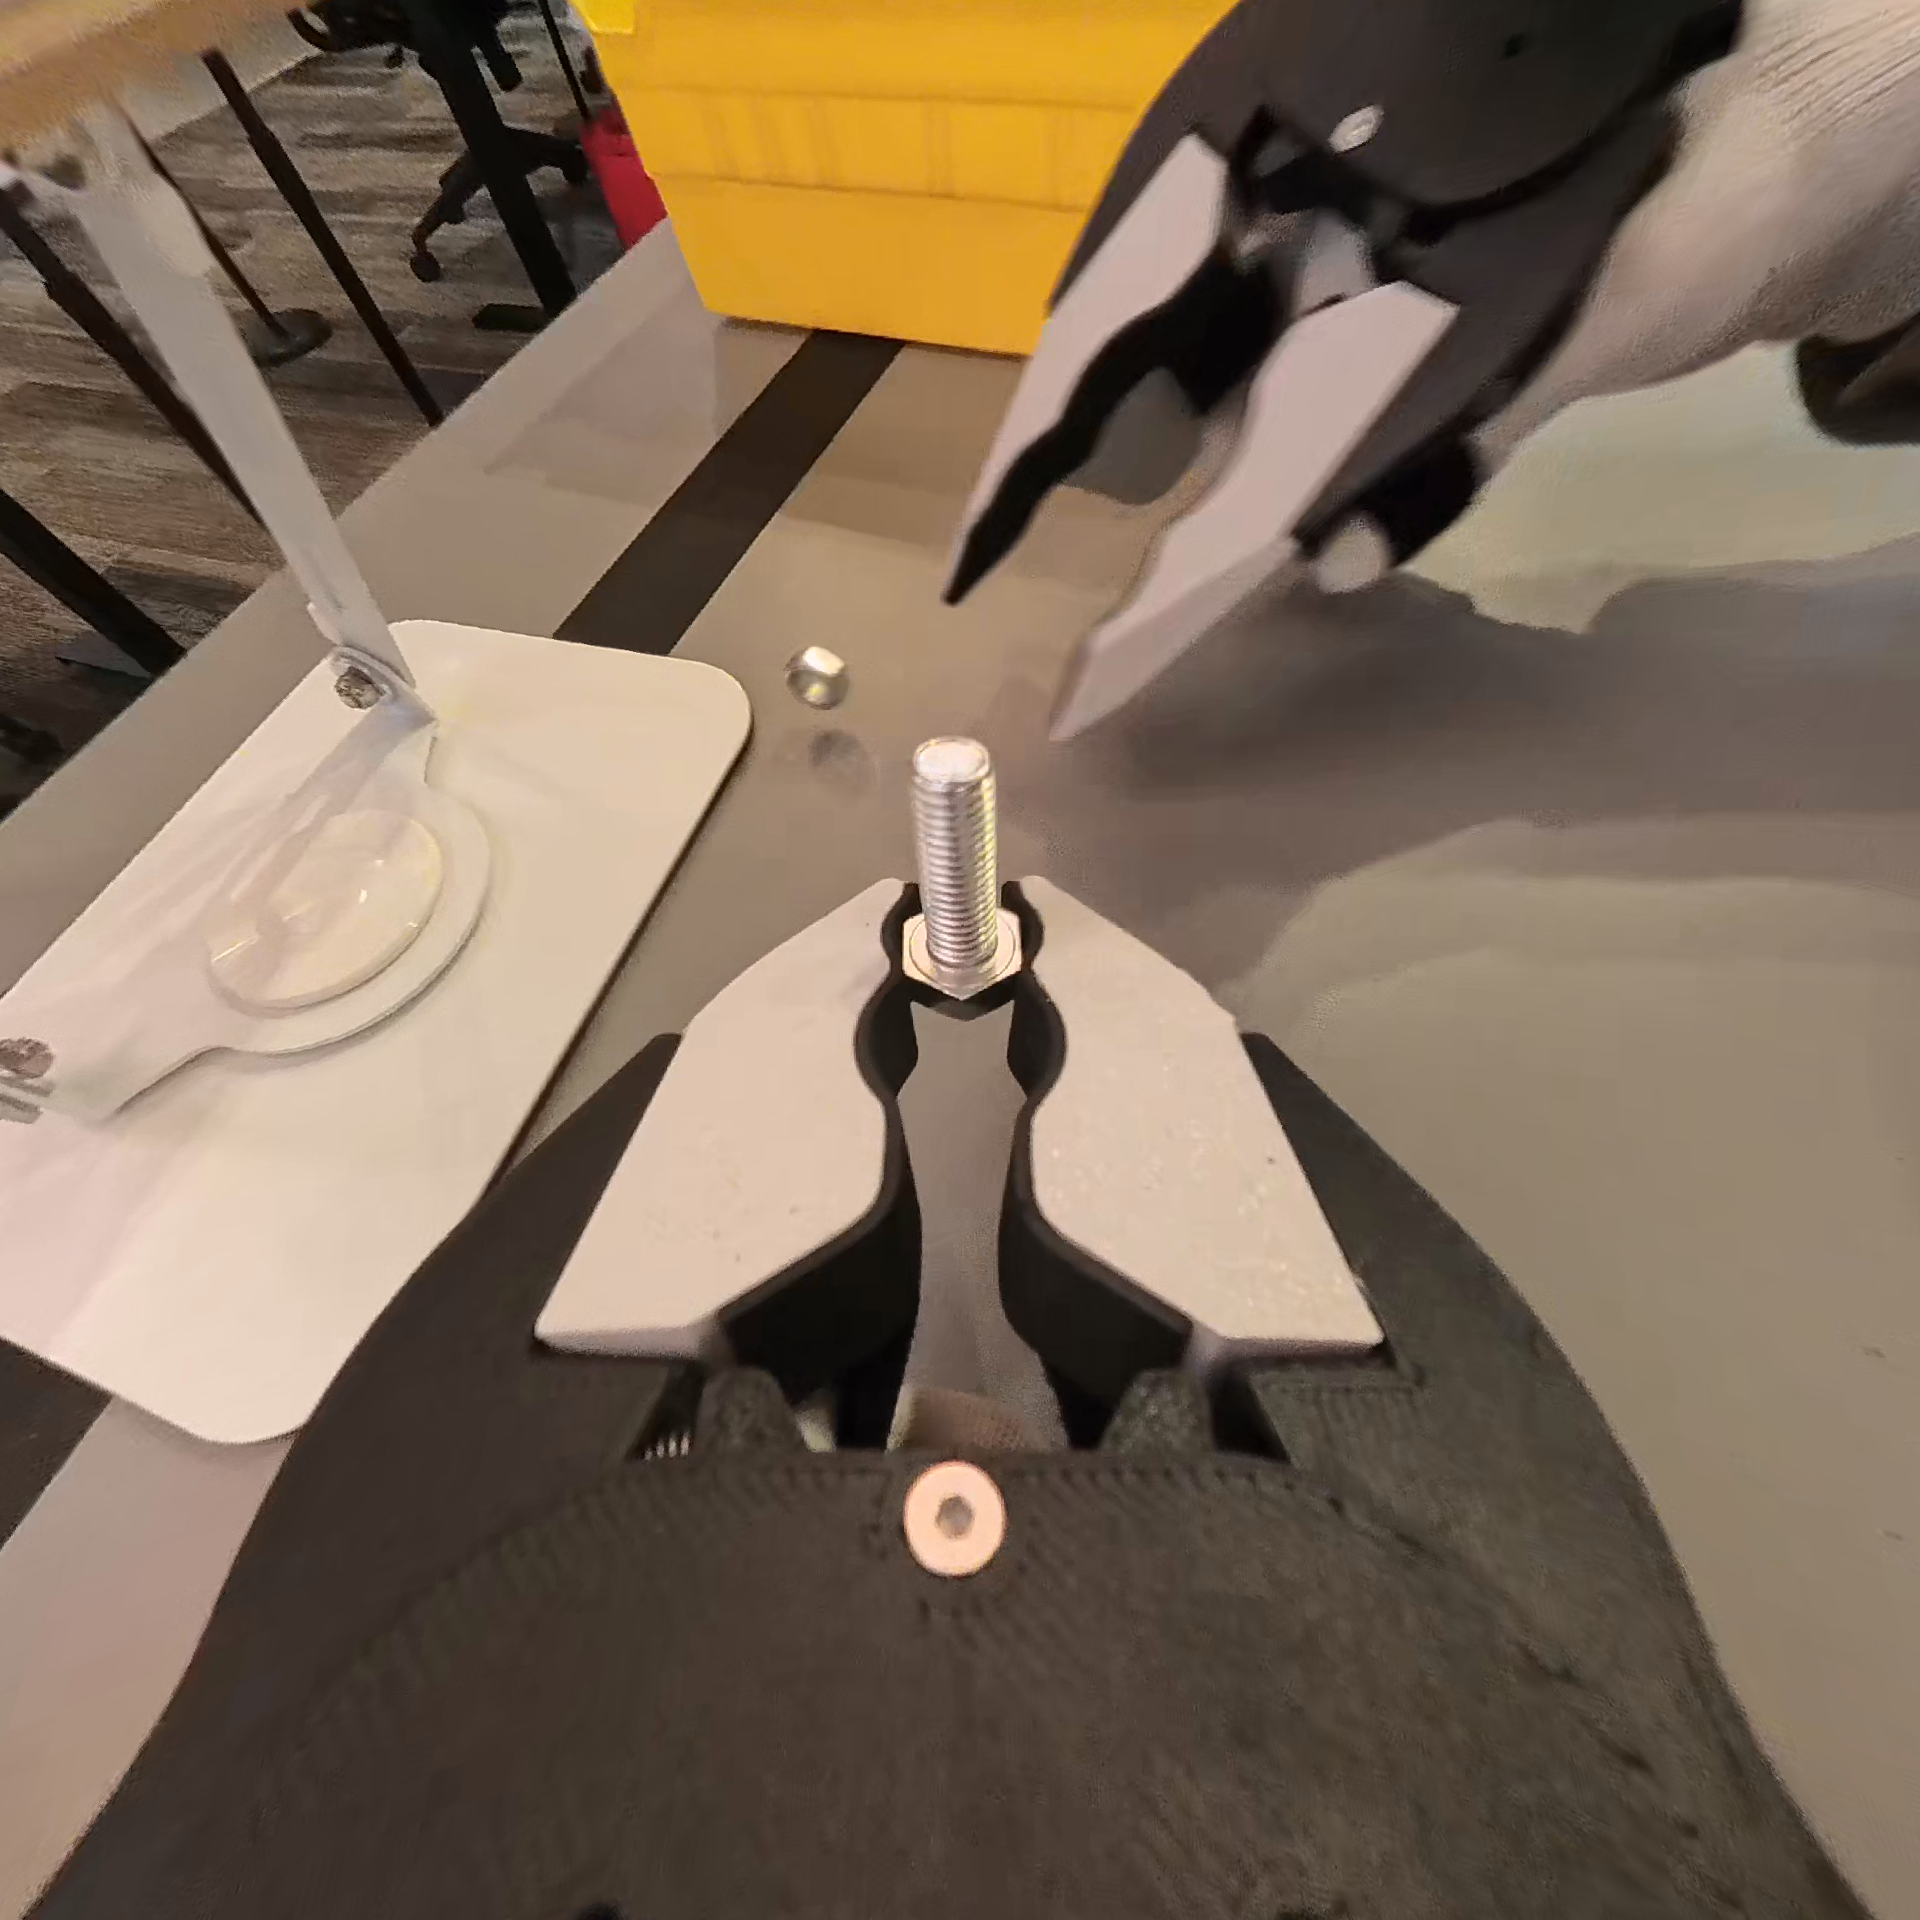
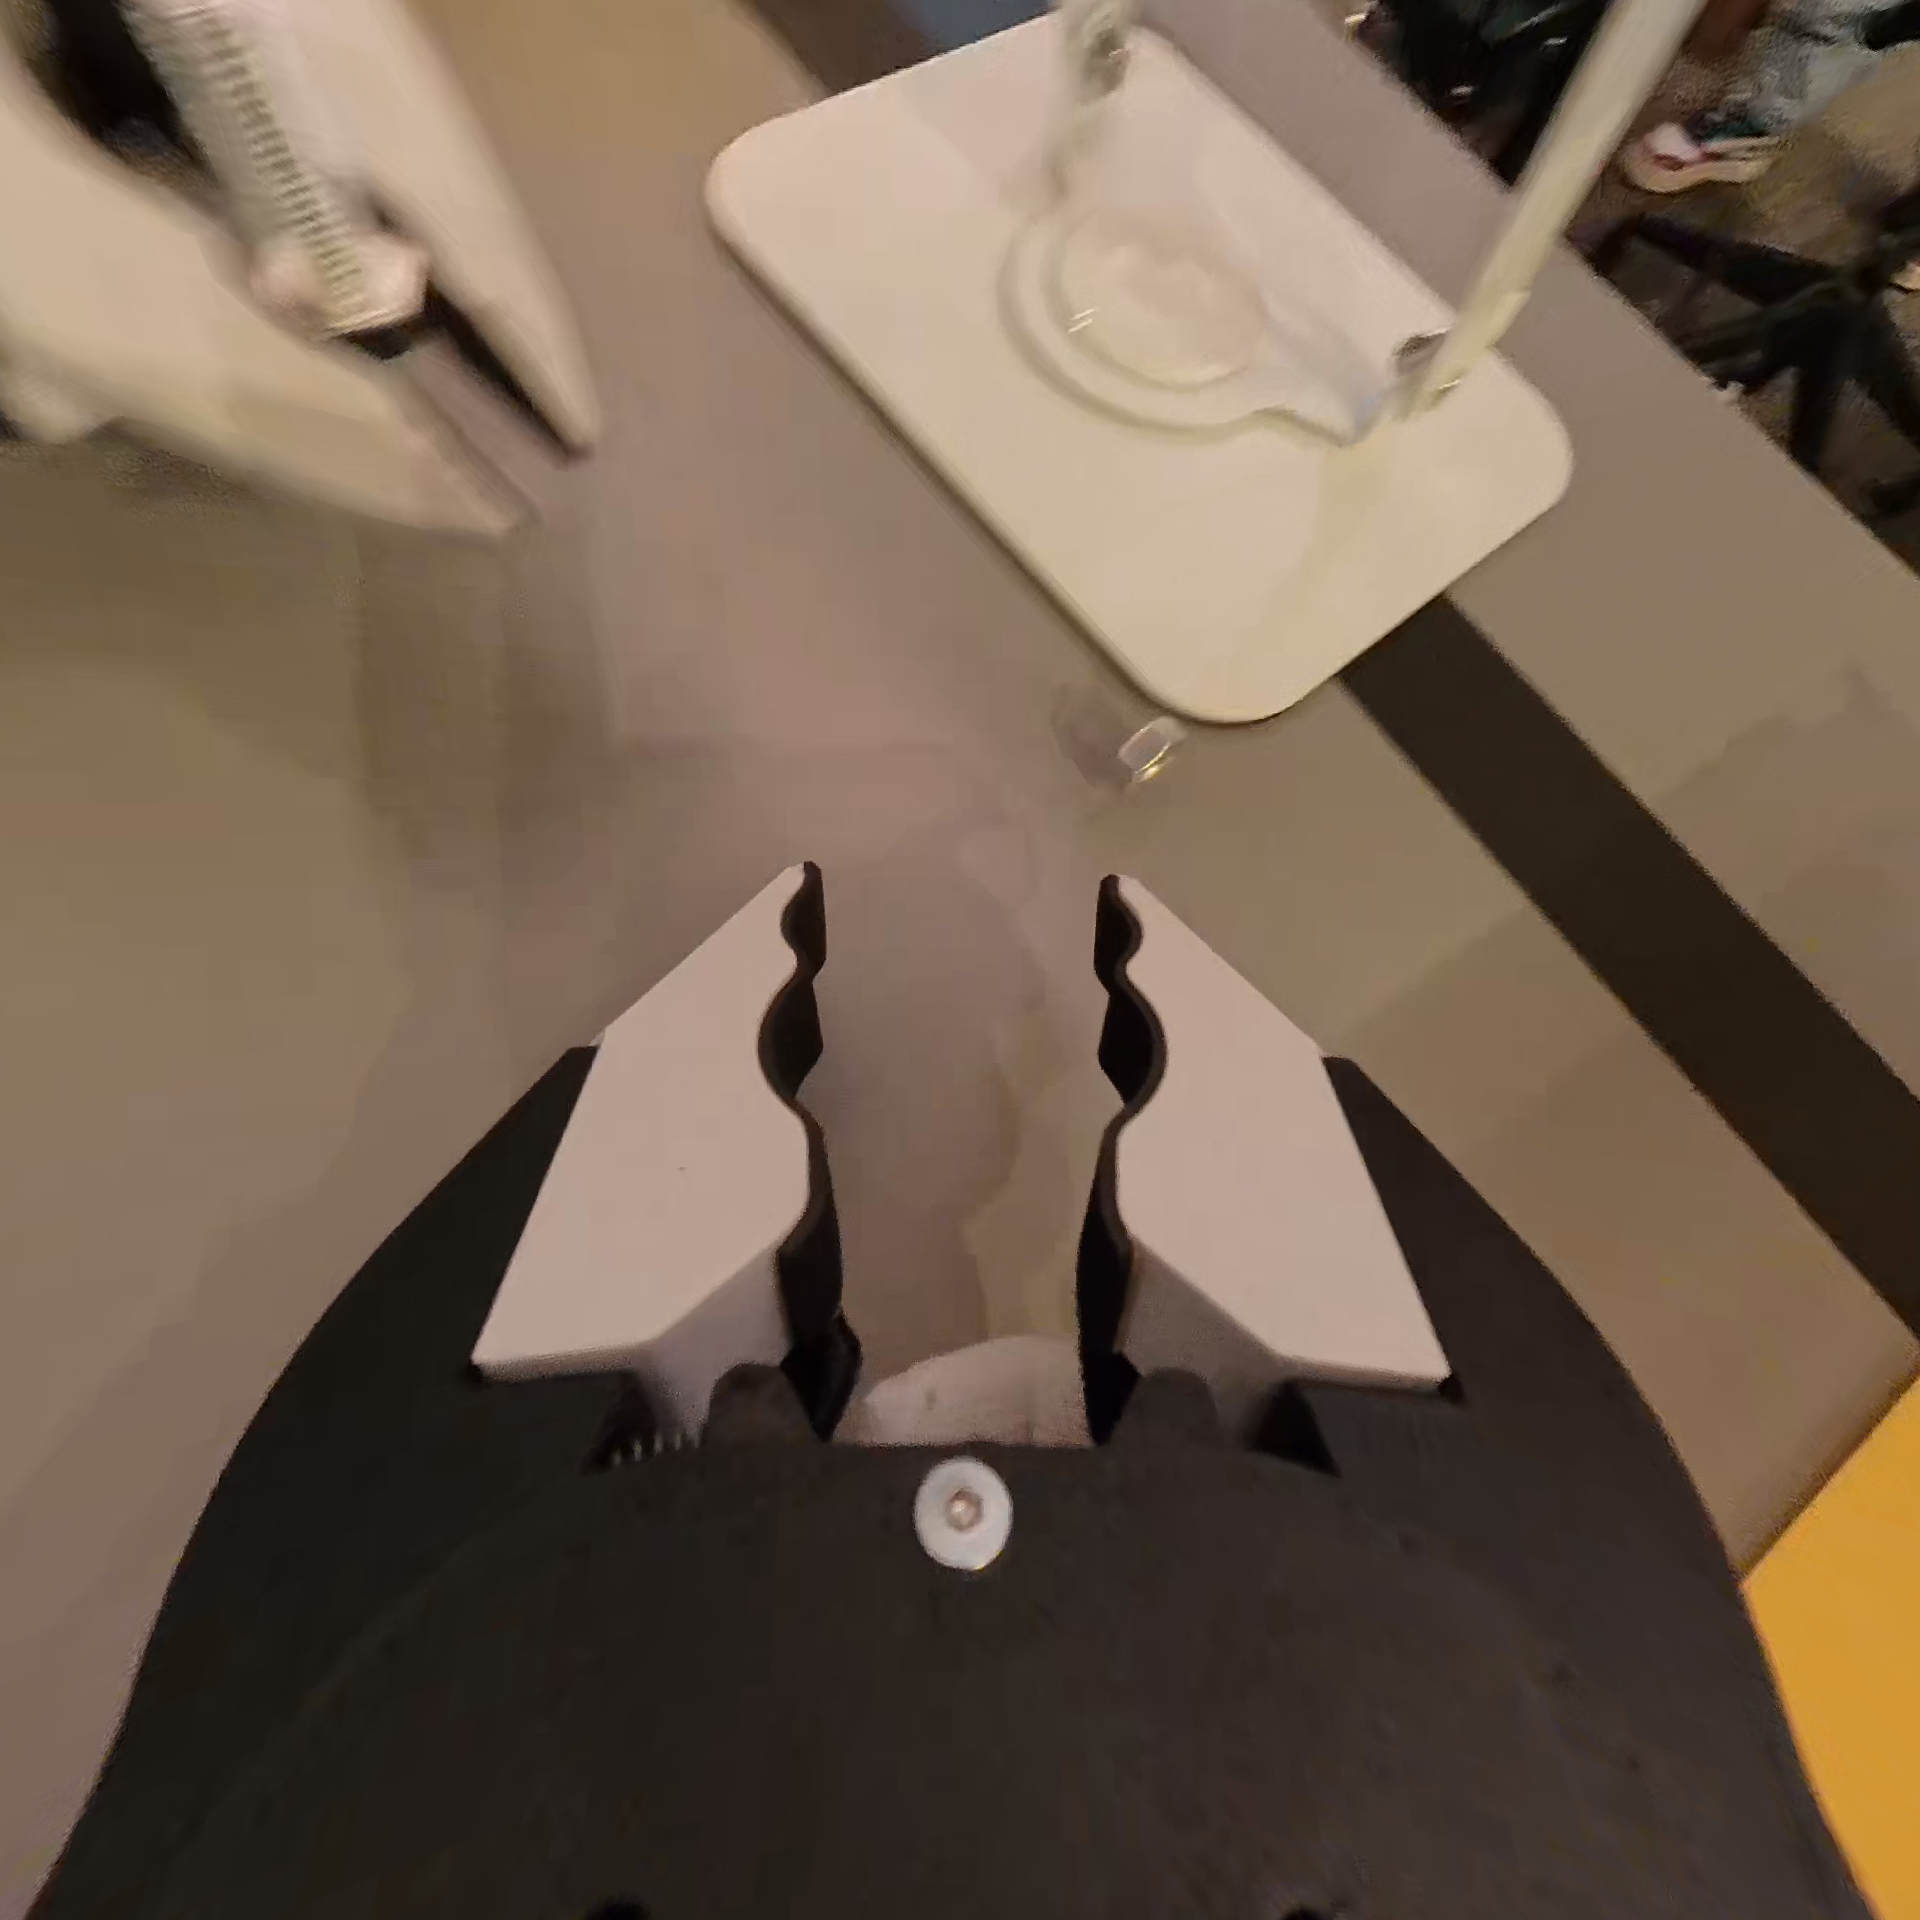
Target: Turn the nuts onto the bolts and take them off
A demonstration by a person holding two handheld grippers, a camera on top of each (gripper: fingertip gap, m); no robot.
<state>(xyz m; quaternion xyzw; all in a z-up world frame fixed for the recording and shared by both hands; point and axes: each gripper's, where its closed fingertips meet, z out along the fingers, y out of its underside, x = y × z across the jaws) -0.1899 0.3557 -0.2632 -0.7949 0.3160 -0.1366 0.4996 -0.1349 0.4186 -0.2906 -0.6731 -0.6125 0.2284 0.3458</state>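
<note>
The left gripper (image 1: 958, 914) is clamped on the hexagonal head of a silver bolt (image 1: 954, 857), whose threaded shank stands up out of the fingertips with its flat end topmost. A single loose nut (image 1: 819, 675) lies on the grey tabletop (image 1: 1455, 1039) beyond the bolt, just beside the corner of a white base plate (image 1: 312, 1143) that carries a slanted white stand arm (image 1: 208, 343); in the right wrist view the nut (image 2: 1138, 750) is blurred and sits just off that plate's (image 2: 1195, 540) nearest corner, near a dark strip (image 2: 1662, 883) that runs across the tabletop. The right gripper (image 2: 961, 894) hangs over bare tabletop with its jaws apart and nothing between them; from the left wrist view it (image 1: 1023, 665) points down toward the surface, to the right of the nut and apart from the bolt. A yellow bin (image 1: 883, 177) stands at the far edge of the tabletop.
</note>
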